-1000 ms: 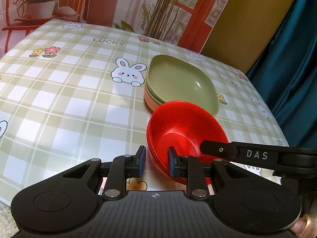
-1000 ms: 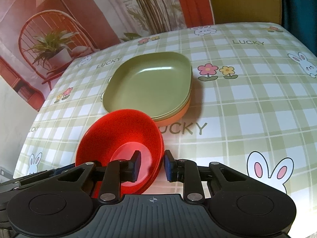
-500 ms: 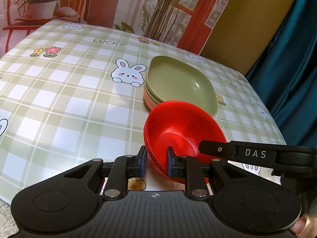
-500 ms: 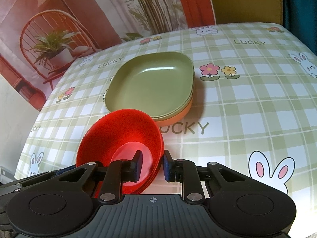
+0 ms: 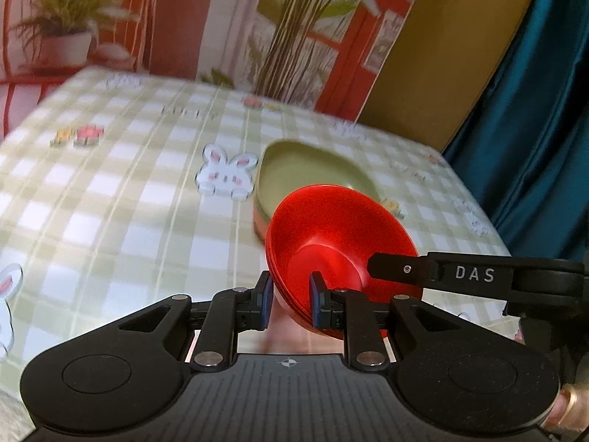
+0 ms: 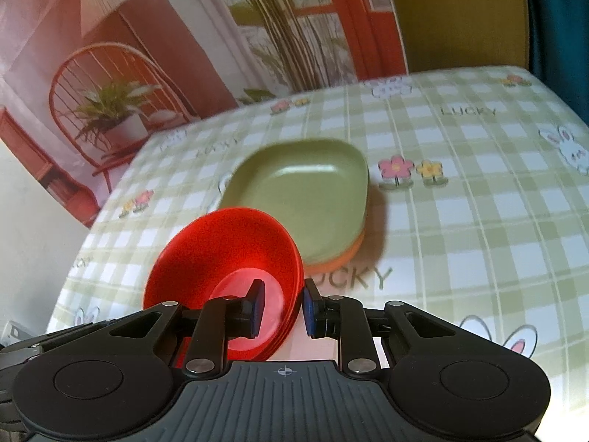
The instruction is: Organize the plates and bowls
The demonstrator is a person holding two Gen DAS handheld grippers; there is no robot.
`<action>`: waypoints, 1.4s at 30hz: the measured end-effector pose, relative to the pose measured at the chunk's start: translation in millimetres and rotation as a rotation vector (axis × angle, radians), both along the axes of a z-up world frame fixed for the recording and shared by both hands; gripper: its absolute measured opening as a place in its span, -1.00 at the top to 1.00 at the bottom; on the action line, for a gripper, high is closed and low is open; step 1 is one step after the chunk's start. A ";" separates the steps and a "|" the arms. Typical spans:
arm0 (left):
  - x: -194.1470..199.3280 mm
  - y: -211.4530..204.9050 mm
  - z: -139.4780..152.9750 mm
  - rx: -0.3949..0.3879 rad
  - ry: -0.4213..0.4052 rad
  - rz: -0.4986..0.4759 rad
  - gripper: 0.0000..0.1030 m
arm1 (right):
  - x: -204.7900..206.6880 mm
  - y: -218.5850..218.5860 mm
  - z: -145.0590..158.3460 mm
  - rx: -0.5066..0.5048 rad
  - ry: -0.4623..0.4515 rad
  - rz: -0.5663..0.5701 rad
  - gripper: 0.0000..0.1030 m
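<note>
Since the earlier frames the red bowls [image 5: 331, 243] have come up off the surface [image 5: 110, 202] and now sit higher against the green plates [image 6: 305, 191] behind them, tilted with the open side facing away from both cameras, and the background is smeared so things look mid-lift. It's a nested stack, you can see several rims layered along the near edge in both views, though I can't count them for sure. Both grippers are on it at once, which makes sense to me: a loose stack of bowls pinched from only one side would likely swing or slide apart, so grabbing opposite rims keeps it together and level-ish. Left gripper [image 5: 288, 300] has its fingers nearly closed, one blue pad outside the wall and one inside the bowl, clamped on the left rim. Right gripper [image 6: 280, 304] is doing the mirror version on the right rim, narrow gap, one pad down inside the bowl and the other outside. You can also spot the right one poking into the left view as a black bar with "DAS" on it. Plates are stacked on the checked cloth just beyond, green ones on top of an orange one [image 6: 338, 258]. My guess is the bowls are headed onto or next to that pile, still held in the air for now.
</note>
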State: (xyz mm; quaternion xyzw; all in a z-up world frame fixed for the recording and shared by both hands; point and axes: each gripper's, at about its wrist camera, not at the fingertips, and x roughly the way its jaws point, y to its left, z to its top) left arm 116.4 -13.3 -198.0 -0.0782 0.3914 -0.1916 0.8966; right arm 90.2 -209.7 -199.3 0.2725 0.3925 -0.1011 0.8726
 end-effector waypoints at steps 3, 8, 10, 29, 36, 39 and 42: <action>1.7 -1.0 13.6 0.005 -0.034 -0.009 0.58 | 4.1 -3.2 14.2 -0.019 -0.030 0.002 0.59; 10.2 -3.6 35.6 0.005 -0.070 -0.015 0.57 | 11.5 -9.2 37.7 -0.044 -0.080 0.002 0.59; 13.1 -4.3 43.2 0.002 -0.087 -0.017 0.57 | 14.4 -12.7 46.3 -0.047 -0.099 -0.001 0.59; 56.5 -25.0 92.3 0.021 -0.215 -0.030 0.57 | 61.1 -48.9 93.7 -0.099 -0.222 0.000 0.58; 87.5 -31.8 67.6 0.032 -0.115 -0.049 0.56 | 82.3 -62.3 60.4 -0.060 -0.150 0.004 0.58; 98.1 -35.7 54.4 0.046 -0.070 -0.062 0.56 | 89.5 -67.6 44.3 -0.037 -0.113 0.003 0.58; 106.4 -40.3 43.0 0.070 -0.034 -0.075 0.55 | 93.6 -72.4 27.5 -0.011 -0.076 -0.004 0.58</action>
